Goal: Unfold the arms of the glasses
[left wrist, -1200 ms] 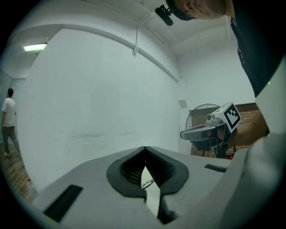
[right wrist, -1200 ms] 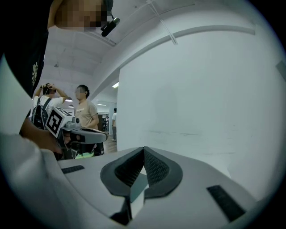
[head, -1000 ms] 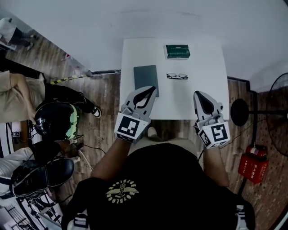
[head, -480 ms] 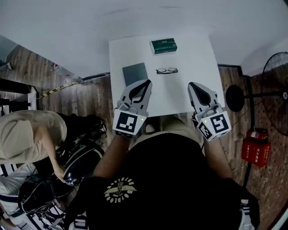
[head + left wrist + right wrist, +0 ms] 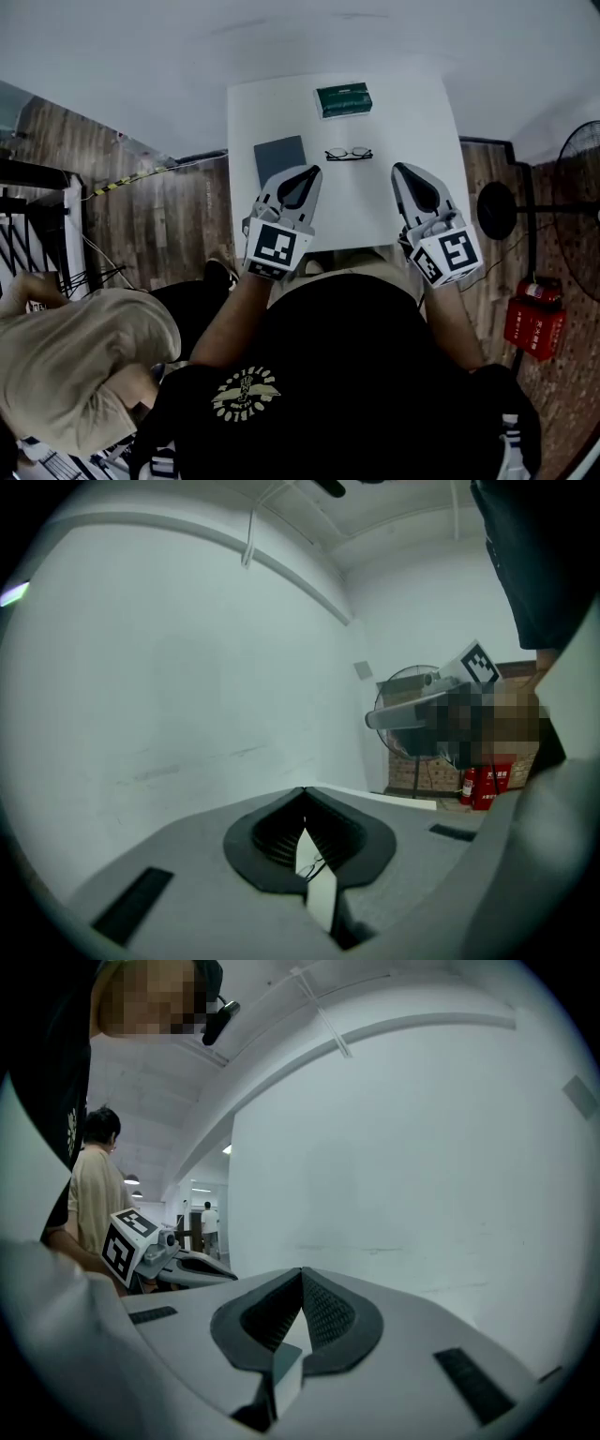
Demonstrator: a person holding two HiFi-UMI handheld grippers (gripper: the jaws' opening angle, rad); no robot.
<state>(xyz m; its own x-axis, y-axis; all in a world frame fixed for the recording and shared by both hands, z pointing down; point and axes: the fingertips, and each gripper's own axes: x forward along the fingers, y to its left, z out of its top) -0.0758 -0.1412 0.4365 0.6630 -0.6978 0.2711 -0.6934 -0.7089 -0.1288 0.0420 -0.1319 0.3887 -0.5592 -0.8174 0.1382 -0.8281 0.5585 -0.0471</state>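
White table [image 5: 422, 122] stands against a pale wall, with wooden floor [image 5: 187, 216] on both sides, and I hold both grippers over its near edge. The glasses [image 5: 349, 154] lie flat about in the middle of the table. A grey case [image 5: 279, 156] lies just to their left and a green box [image 5: 343, 99] lies behind them, closer to the wall. The left gripper [image 5: 307, 174] has its jaws together and nothing between them. In the left gripper view the glasses [image 5: 313, 865] show only through the thin slit of the jaws, further on and not touched. The right gripper [image 5: 406, 172] is also closed and empty. Both tips are apart from the glasses, one at each side, on the near side of them. I judge that the unfolding is not yet begun and this is only the approach. The arms of the glasses are too small for me to say how they lie. For the next move I think both jaws must open first. Then one gripper should steady the frame while the other takes the end of one arm and swings it outward, gently, because such a light thing may slide on the smooth top.
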